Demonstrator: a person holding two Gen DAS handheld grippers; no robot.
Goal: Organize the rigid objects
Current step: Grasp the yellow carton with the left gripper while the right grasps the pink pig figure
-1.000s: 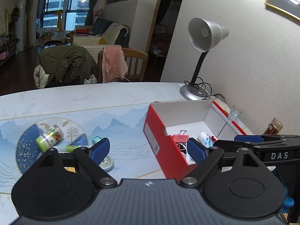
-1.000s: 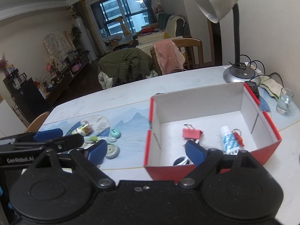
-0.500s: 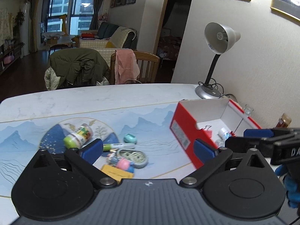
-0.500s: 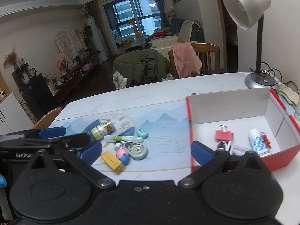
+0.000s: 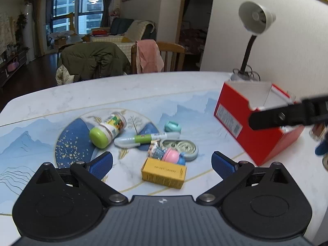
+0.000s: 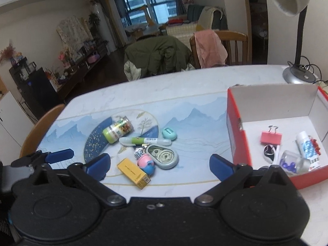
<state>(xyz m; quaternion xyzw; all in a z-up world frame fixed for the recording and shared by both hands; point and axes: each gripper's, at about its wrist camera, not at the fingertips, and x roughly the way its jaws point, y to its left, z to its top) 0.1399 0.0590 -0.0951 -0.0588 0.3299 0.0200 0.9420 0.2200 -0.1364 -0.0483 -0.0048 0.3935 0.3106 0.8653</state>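
Note:
Several loose items lie in a pile on the blue-patterned table: a green-capped bottle (image 5: 107,131) (image 6: 117,130) on its side, a marker pen (image 5: 146,138) (image 6: 145,141), a teal case (image 5: 172,126) (image 6: 169,133), a grey round dispenser (image 5: 180,146) (image 6: 163,156), a pink-and-blue toy (image 5: 173,155) (image 6: 146,162) and a yellow box (image 5: 164,172) (image 6: 133,173). To their right stands the red box (image 5: 246,131) (image 6: 238,143), holding a pink binder clip (image 6: 271,137) and a white tube (image 6: 306,146). My left gripper (image 5: 162,164) is open above the yellow box. My right gripper (image 6: 160,166) is open over the same pile. Neither holds anything.
A desk lamp (image 5: 256,18) (image 6: 295,0) stands behind the red box by the wall. Chairs draped with a green jacket (image 6: 160,55) and a pink cloth (image 6: 209,47) line the table's far edge. A wooden chair (image 6: 41,127) sits at the left end.
Both grippers swung left, away from the red box and over the pile of loose items, and dropped a little lower. Their jaws spread slightly wider.

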